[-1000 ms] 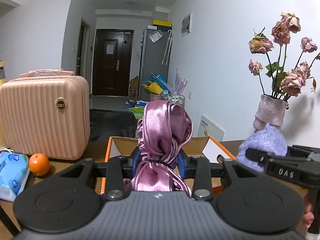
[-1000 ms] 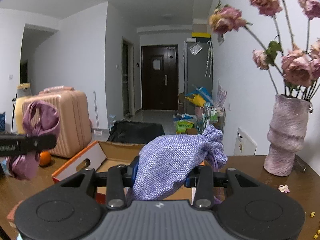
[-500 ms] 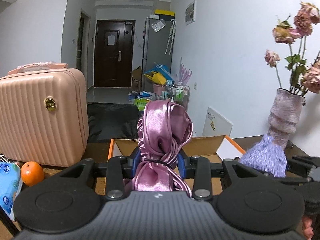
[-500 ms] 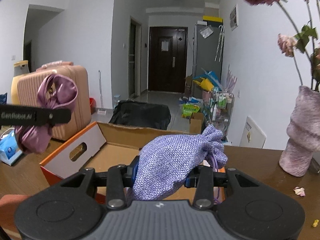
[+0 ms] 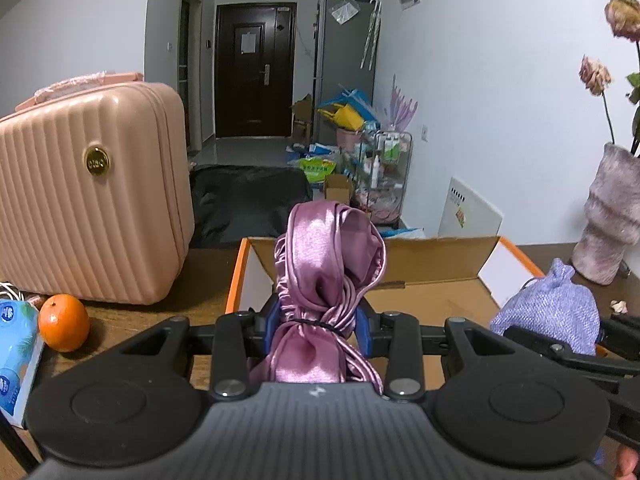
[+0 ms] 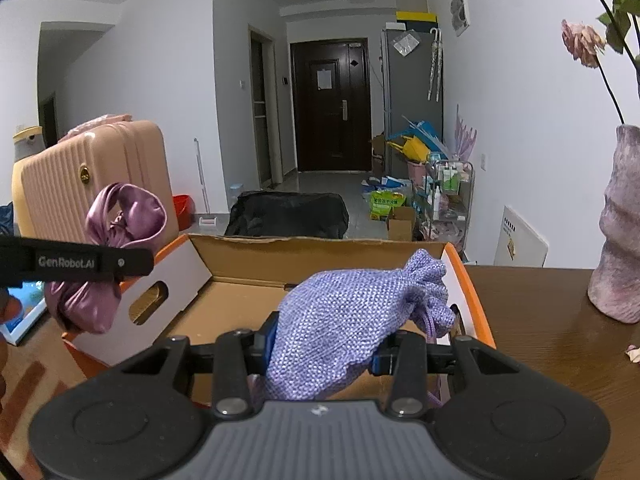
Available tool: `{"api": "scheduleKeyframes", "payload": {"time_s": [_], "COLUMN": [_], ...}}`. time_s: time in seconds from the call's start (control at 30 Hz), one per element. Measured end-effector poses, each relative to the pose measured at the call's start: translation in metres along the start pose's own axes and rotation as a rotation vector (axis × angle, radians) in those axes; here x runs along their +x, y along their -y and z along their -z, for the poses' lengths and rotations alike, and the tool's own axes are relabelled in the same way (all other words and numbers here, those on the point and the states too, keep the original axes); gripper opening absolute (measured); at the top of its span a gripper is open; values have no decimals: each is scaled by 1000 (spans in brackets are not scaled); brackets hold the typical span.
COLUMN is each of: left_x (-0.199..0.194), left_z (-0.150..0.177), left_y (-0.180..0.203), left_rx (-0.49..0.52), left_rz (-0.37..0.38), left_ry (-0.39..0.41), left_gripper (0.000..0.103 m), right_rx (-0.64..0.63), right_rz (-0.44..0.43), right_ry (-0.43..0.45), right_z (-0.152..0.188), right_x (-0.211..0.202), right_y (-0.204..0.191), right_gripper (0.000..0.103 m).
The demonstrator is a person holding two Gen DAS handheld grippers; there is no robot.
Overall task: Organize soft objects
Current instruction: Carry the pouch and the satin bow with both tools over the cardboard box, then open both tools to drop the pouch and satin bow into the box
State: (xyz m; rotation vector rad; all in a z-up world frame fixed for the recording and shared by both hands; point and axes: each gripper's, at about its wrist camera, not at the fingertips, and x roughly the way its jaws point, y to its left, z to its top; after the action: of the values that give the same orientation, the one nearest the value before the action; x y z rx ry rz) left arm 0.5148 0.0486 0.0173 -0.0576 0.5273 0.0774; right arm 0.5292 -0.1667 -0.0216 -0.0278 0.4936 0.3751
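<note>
We had the left gripper [image 5: 316, 320] clamped on the pink satin bundle [image 5: 328, 280] and the right gripper [image 6: 320, 348] clamped on the purple pouch [image 6: 352, 312], both soft items raised at the near edge of the open cardboard box [image 6: 240, 304] just ahead, presumably for dropping in. Left of the left tool: suitcase [image 5: 88, 200], orange [image 5: 64, 322]. Right of the right tool: vase [image 6: 620, 240]. Nothing blocked the box opening.

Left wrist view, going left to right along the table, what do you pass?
Blue tissue pack → orange → pink suitcase → pink satin cloth in the left gripper → lavender pouch → vase.
</note>
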Motion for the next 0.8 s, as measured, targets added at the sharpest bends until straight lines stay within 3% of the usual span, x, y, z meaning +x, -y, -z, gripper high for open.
{"api": "scheduleKeyframes", "payload": {"time_s": [0.37, 0.53, 0.57, 0.63, 0.7, 0.8], "left_x": [5, 4, 4, 2, 0, -6], "left_z": [4, 4, 4, 4, 4, 4], "left_y": [2, 3, 3, 2, 3, 5], "left_rx": [6, 11, 11, 7, 10, 13], "left_rz": [7, 21, 26, 35, 24, 16], "left_ry": [-17, -14, -12, -4, 13, 46], "left_gripper": [37, 41, 49, 64, 81, 95], "right_rx": [14, 10, 10, 11, 8, 9], "right_rz": [8, 21, 23, 30, 40, 44], "right_ry": [-35, -30, -26, -13, 1, 6], "right_z": [3, 1, 1, 1, 1, 0], "right_x": [9, 10, 9, 7, 4, 1], "right_y": [3, 1, 1, 1, 1, 1], "right_gripper": [40, 55, 59, 85, 93, 98]}}
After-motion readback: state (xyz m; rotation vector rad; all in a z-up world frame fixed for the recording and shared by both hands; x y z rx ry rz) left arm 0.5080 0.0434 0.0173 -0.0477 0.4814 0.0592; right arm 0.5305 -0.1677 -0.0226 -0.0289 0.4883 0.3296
